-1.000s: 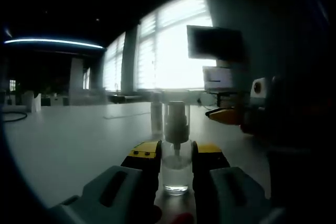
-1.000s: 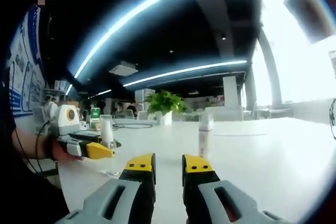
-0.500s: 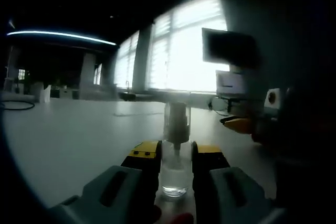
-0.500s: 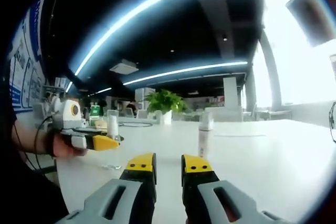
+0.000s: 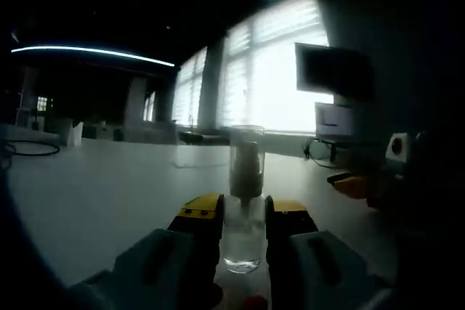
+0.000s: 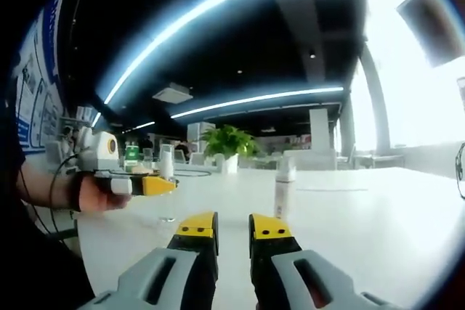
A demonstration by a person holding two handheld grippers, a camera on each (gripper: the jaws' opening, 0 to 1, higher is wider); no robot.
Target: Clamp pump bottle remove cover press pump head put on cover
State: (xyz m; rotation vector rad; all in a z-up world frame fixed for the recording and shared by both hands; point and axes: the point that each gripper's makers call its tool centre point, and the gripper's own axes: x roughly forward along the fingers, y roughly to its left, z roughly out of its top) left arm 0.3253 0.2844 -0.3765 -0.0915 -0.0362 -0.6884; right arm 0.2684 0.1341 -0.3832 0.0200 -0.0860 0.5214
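No readable text. Wall poster (image 6: 30, 99) at left of right gripper view: print too small. Monitor (image 5: 333, 117) in left gripper view: blurred.

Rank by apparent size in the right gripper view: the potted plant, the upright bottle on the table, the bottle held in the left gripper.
1. Potted plant.
2. Upright bottle, nearly alike; the plant stands farther off.
3. Held bottle, in the left gripper.

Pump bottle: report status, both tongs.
Left tongs clamped on pump bottle, clear cover on. Right tongs empty, jaws slightly apart, aimed at second bottle standing on table. Nothing between them.
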